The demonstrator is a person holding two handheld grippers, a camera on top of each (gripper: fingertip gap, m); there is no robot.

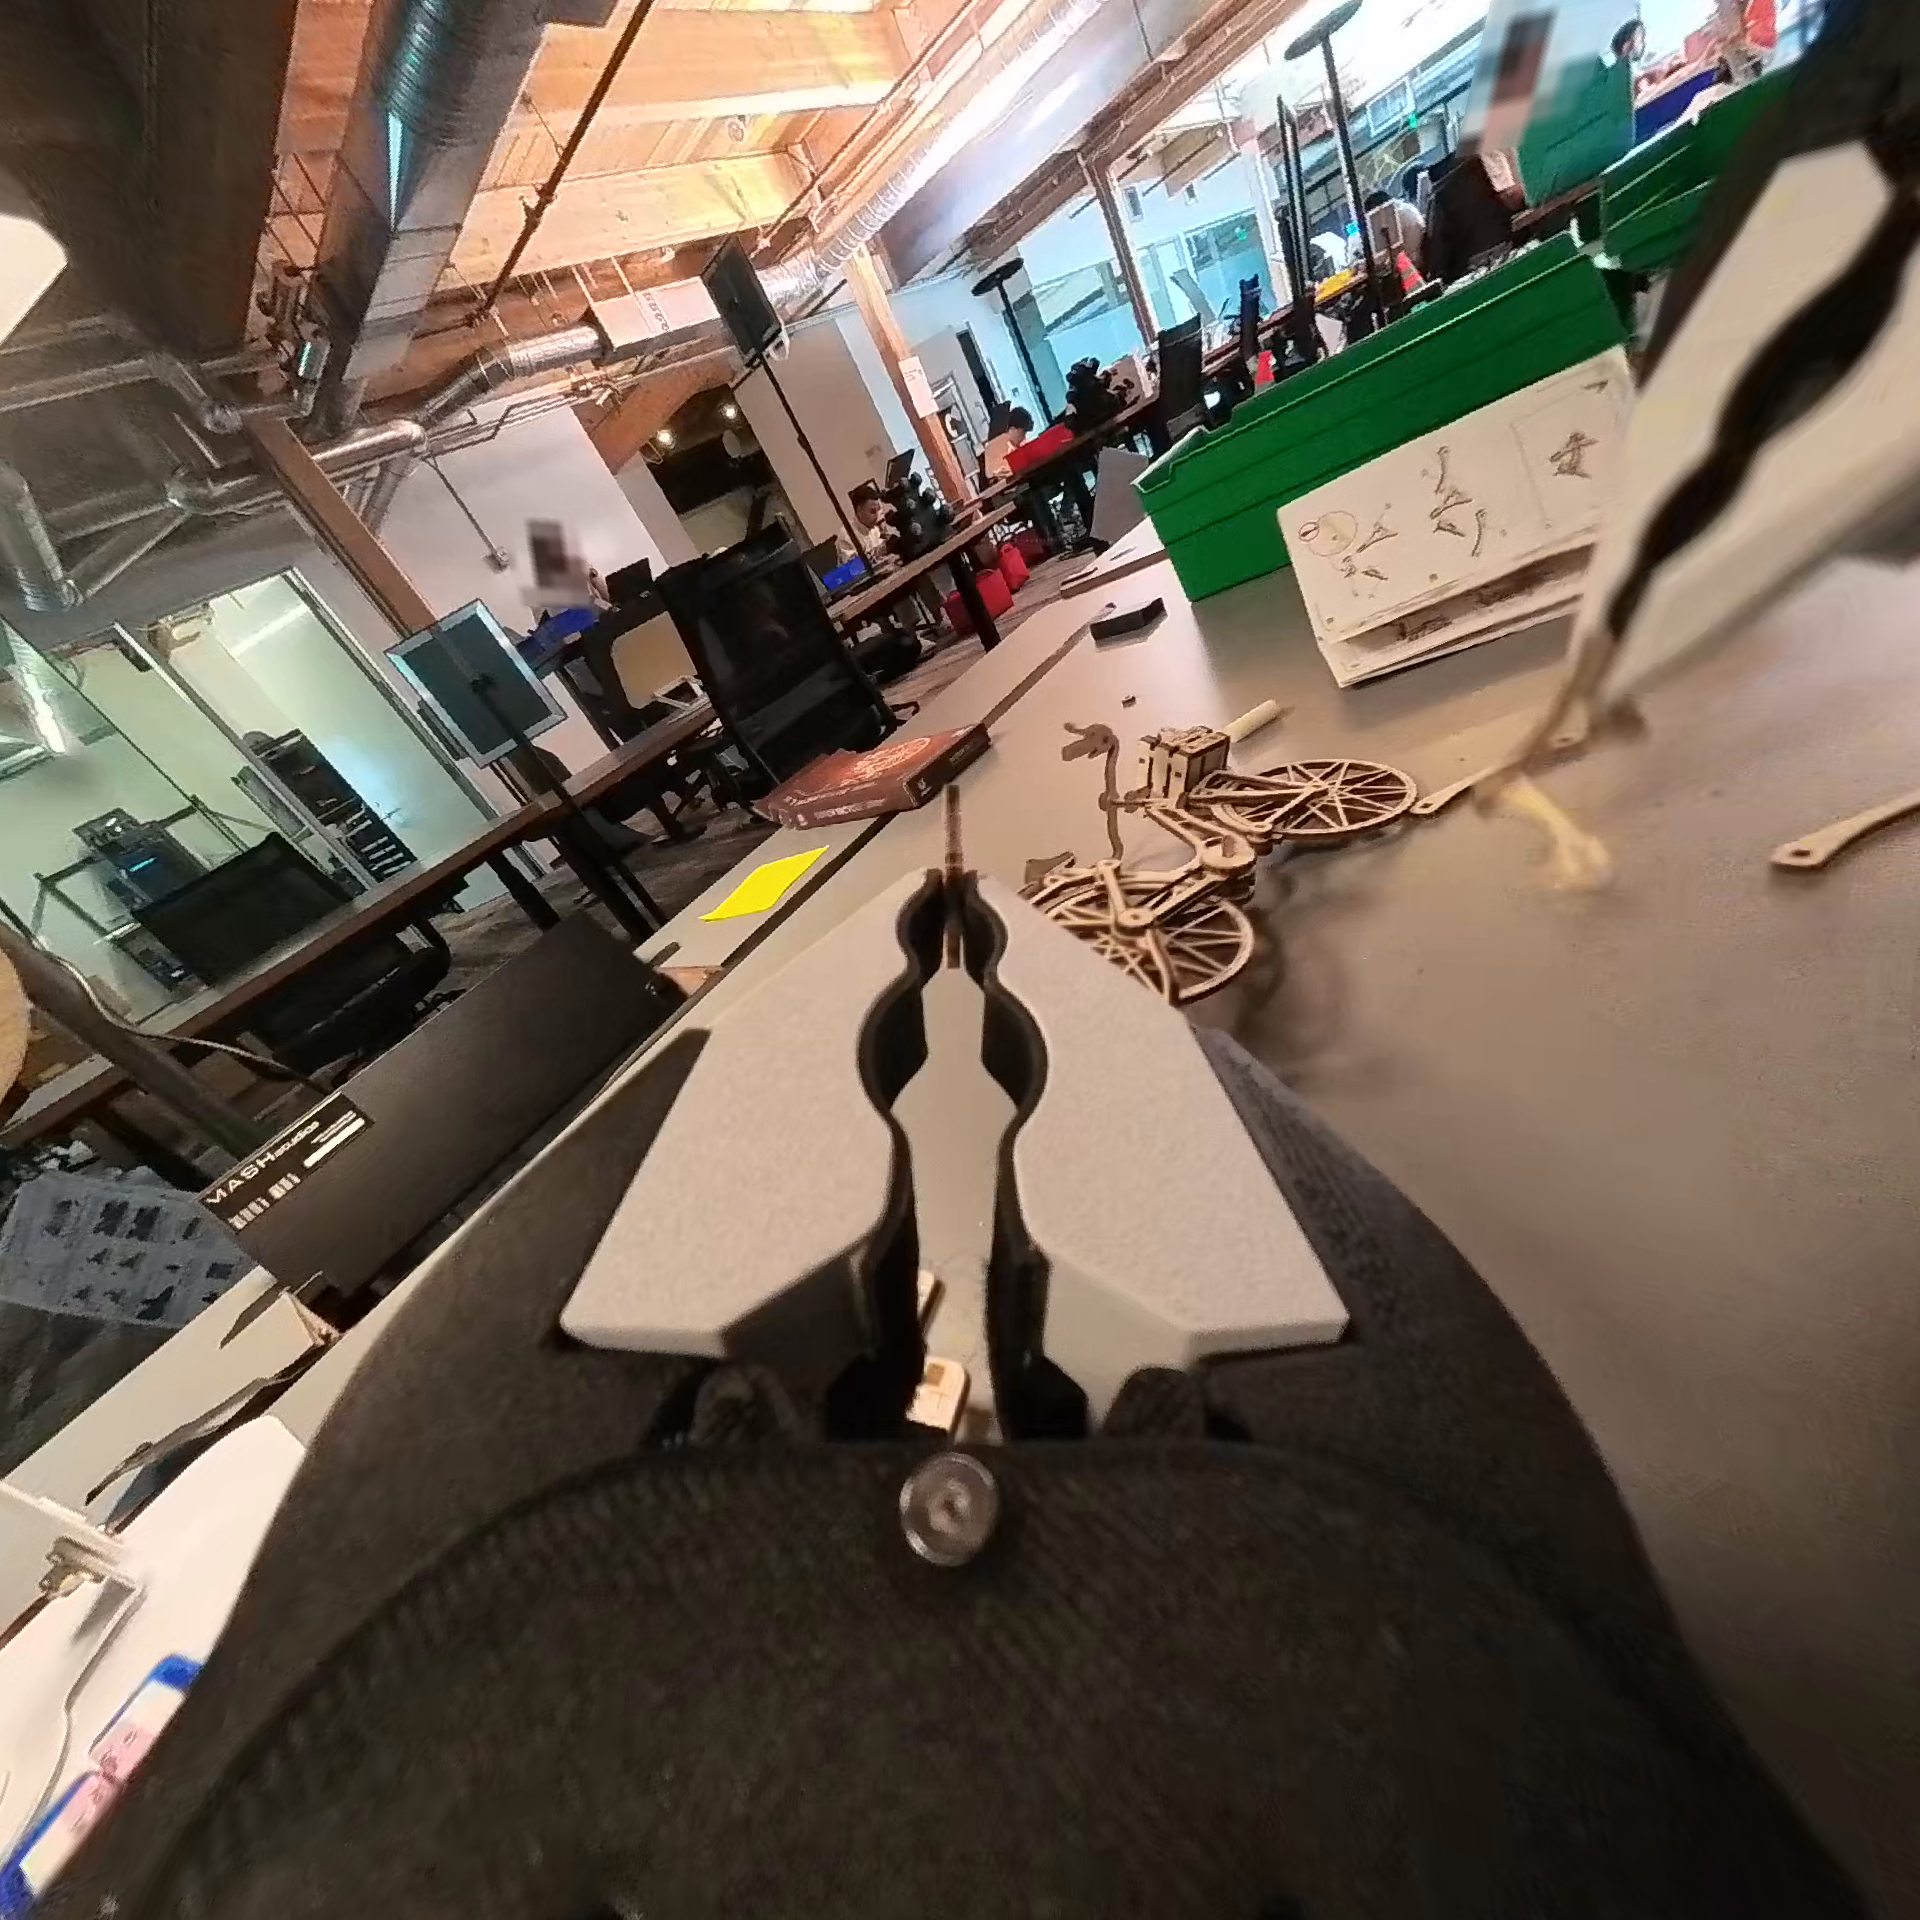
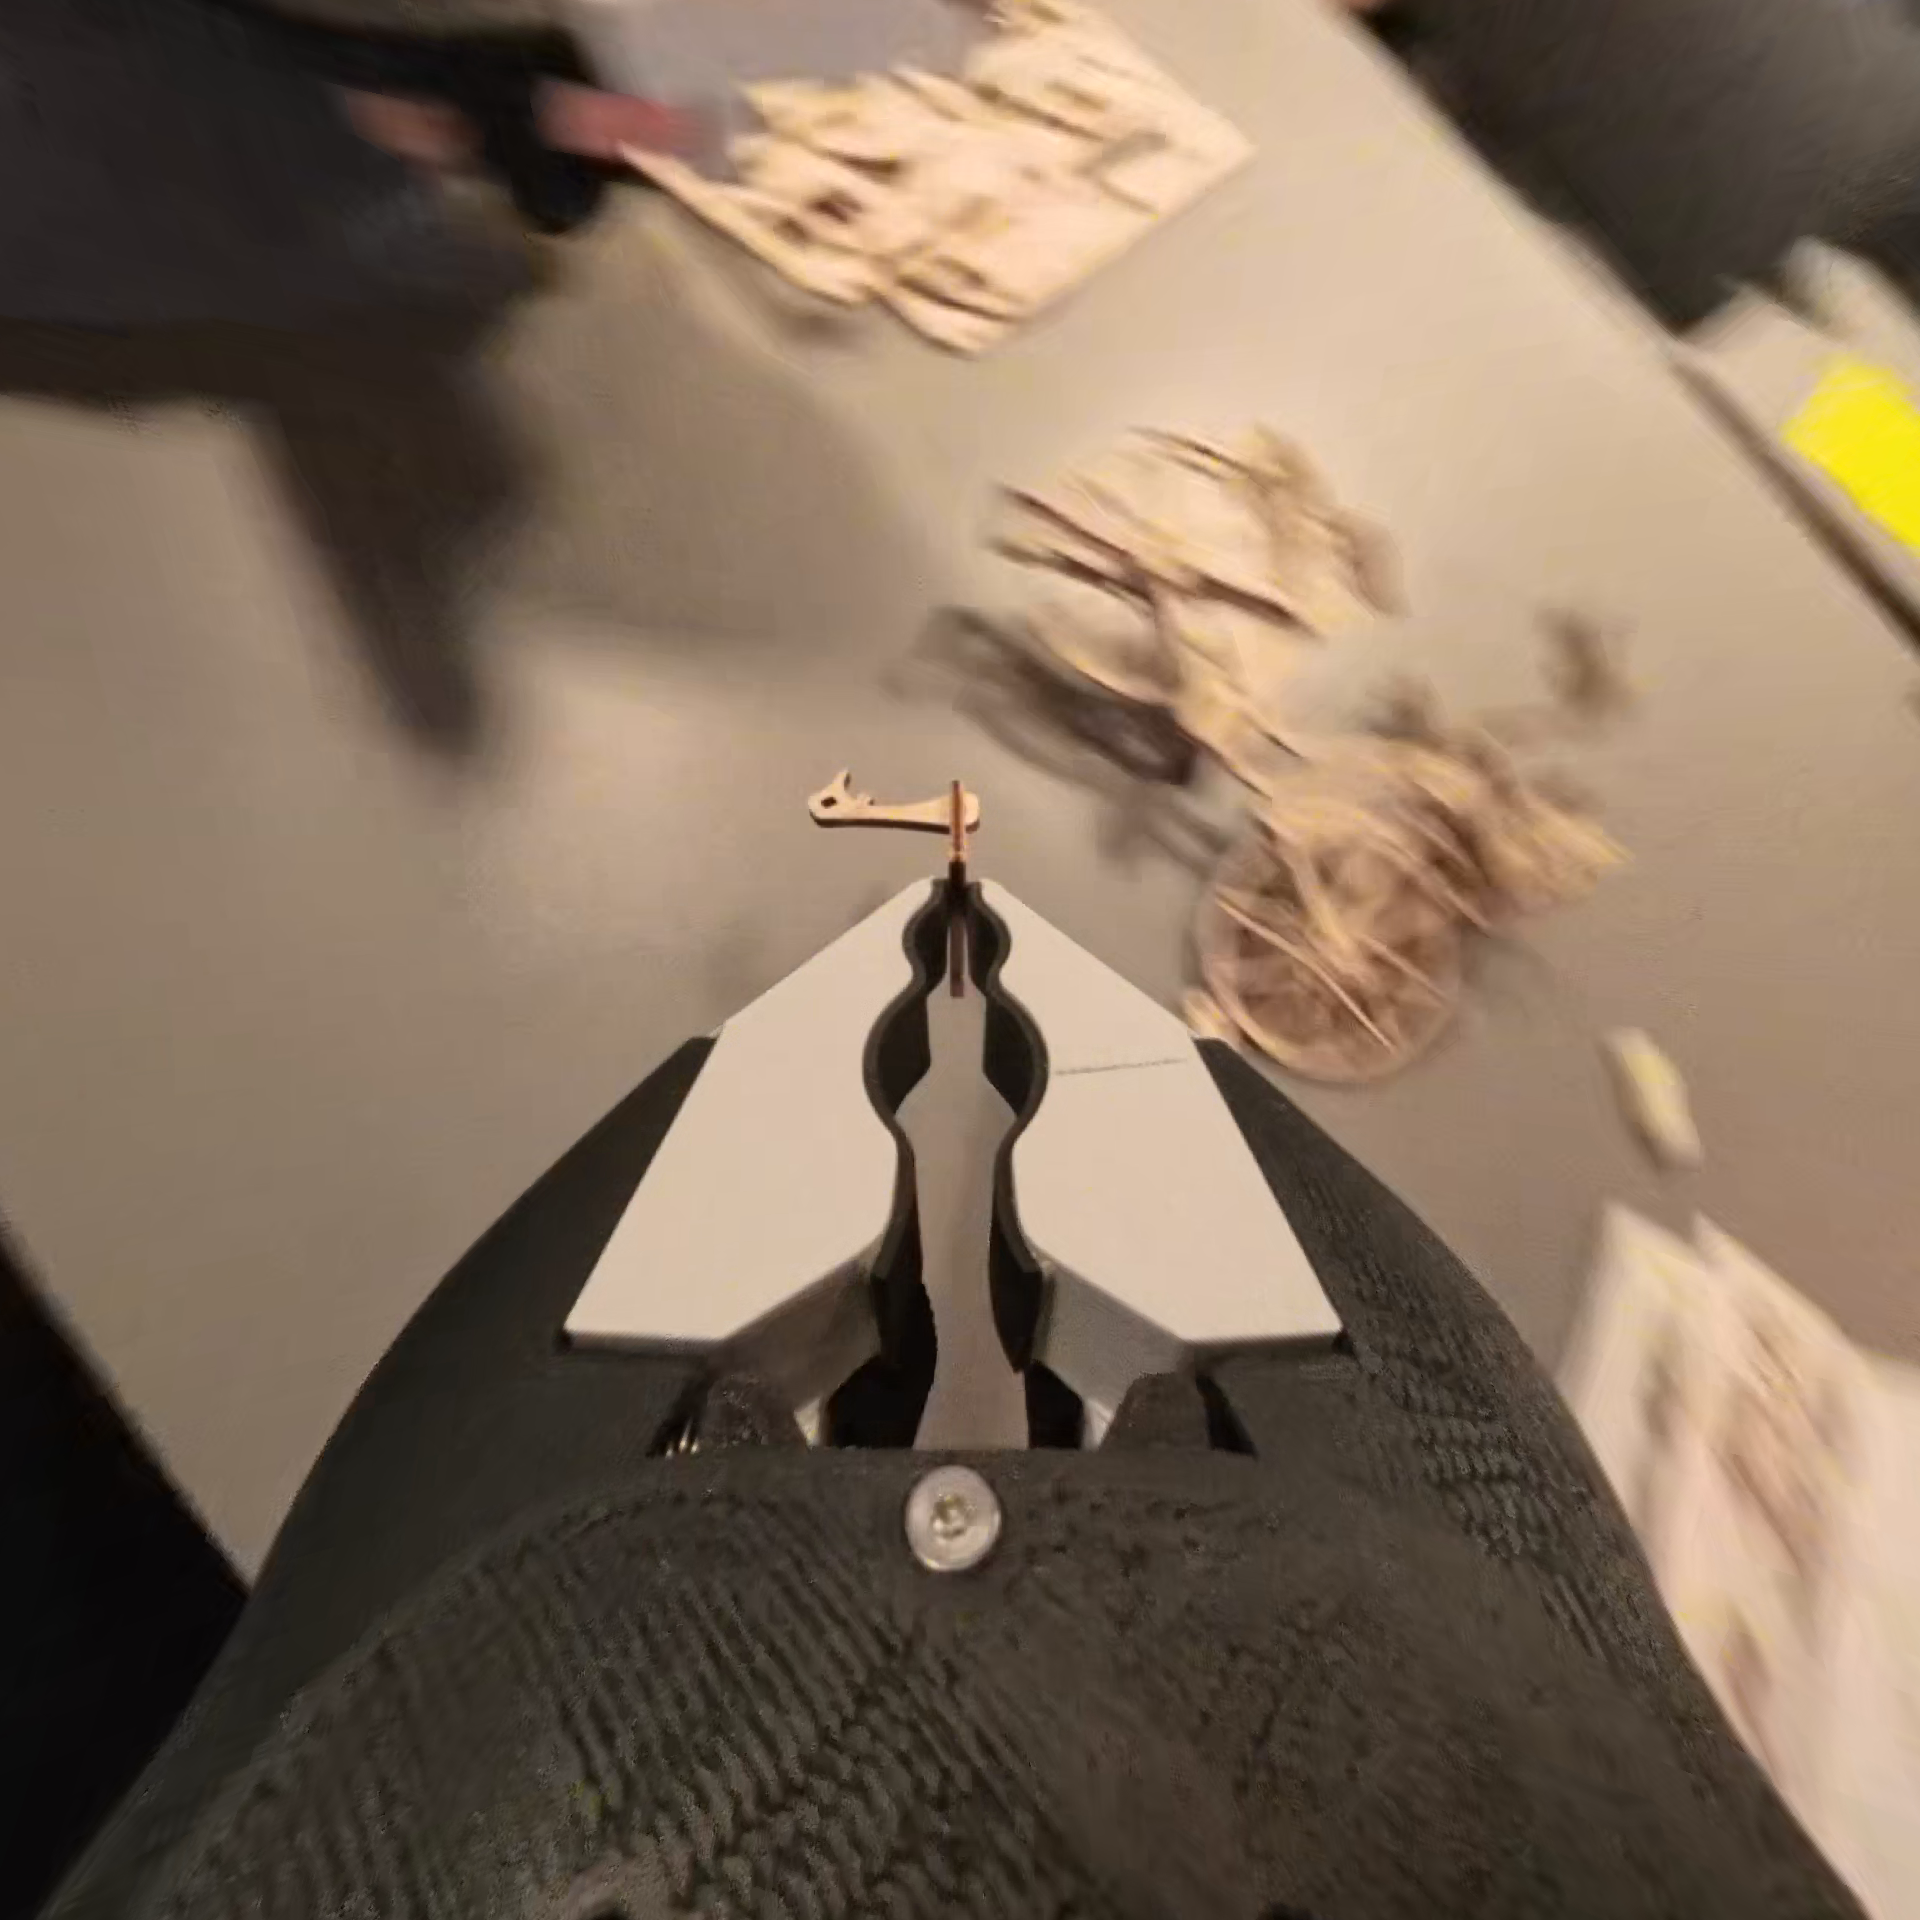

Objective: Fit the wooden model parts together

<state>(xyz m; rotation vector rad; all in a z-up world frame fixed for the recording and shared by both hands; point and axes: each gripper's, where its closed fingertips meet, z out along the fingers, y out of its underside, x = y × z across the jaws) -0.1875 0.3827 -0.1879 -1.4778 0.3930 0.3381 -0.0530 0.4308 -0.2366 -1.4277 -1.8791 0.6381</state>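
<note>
Step in hand, as I judge it: each gripper carries a loose part, not yet mated to the model.

Left gripper [image 1: 952, 896]: jaws pinched nearly closed on a thin dark wooden strip [image 1: 952, 831], seen edge-on, sticking out past the tips toward 12 o'clock.

Right gripper [image 2: 954, 894]: jaws likewise clamped on a small wooden lever piece [image 2: 899, 810] (a flat arm crossing an upright sliver), its hooked end pointing to 9 o'clock.

Wooden bicycle model [image 1: 1195, 842] lies on its side on the grey table [image 1: 1558, 1039], at 1 o'clock from the left tips, apart from them.

Next move likely needs slow alignment of slot and tab; right view is blurred, so the target slot is not readable.
</note>
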